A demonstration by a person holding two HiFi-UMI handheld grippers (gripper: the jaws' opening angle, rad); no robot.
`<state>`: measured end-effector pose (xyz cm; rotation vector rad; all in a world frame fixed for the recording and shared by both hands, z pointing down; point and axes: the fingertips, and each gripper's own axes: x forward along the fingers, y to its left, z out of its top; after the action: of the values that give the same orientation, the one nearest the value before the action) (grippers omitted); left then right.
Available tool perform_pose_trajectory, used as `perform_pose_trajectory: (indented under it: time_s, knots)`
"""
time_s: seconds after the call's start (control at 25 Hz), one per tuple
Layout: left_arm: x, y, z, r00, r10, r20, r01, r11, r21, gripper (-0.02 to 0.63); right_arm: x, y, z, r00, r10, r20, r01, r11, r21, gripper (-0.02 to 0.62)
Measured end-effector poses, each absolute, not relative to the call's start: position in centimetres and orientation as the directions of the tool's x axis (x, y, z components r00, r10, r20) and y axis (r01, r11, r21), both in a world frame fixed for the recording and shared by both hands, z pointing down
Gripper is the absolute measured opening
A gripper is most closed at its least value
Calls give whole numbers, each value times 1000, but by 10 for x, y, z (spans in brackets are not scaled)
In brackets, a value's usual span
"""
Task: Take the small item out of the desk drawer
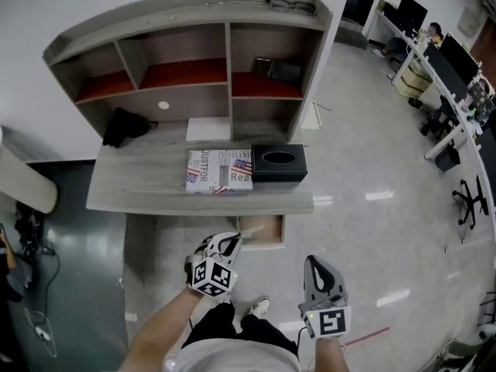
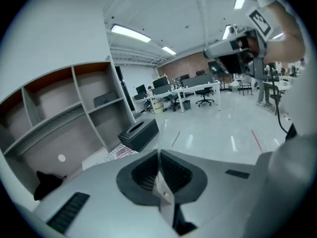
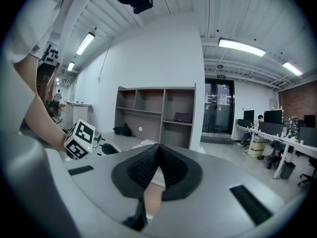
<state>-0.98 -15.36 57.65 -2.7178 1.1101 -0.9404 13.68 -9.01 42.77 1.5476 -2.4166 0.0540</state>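
My left gripper [image 1: 232,242] hangs in front of the desk [image 1: 147,196], its jaws shut on a small thin item [image 2: 163,190], pale and partly see-through, that sticks up between the pads. In the left gripper view the left gripper [image 2: 159,153] points past the desk's right end. The open drawer [image 1: 262,232] shows under the desk front, just beyond the left jaws. My right gripper [image 1: 315,263] is lower right of the drawer. The right gripper [image 3: 158,147] has its jaws shut, nothing between the pads.
A shelf hutch [image 1: 186,60] stands on the desk, with a black tissue box [image 1: 279,163], a flag-printed book [image 1: 219,170] and a black cloth [image 1: 124,125]. Glasses [image 1: 291,6] lie on top. Office desks and chairs [image 1: 453,76] fill the far right.
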Motion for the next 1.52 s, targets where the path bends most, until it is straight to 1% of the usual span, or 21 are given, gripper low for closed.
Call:
perform_pose_trajectory:
  time_s: [0.36,0.72,1.04,1.2,1.32,1.52]
  knots:
    - [-56,-155,462,558,-766,319,-747,-631,-209,18,133,-100,384,-391,-907,159,-887,417,197,20]
    - [-114,-141,383,509,-847,152,-833,-530,-162,18,143,-102,357,-363,-925,113,-896,380,229,20]
    - [-182,-103,368,363,-928,82,-926,-369,-79,18,152,-101,351,-347,-931,111,-906,364,216,20]
    - [-202,-82,368,295,-954,49,-954,-297,-43,18,159,-93,356,-325,-937,129,-916,345,202,20]
    - [-205,-74,371,276,-960,51,-960,-277,-30,18,157,-92,354,-323,-937,132,-918,344,200,20]
    - [-209,-81,369,282,-958,41,-959,-284,-26,18,146,-99,346,-335,-935,116,-914,353,199,20]
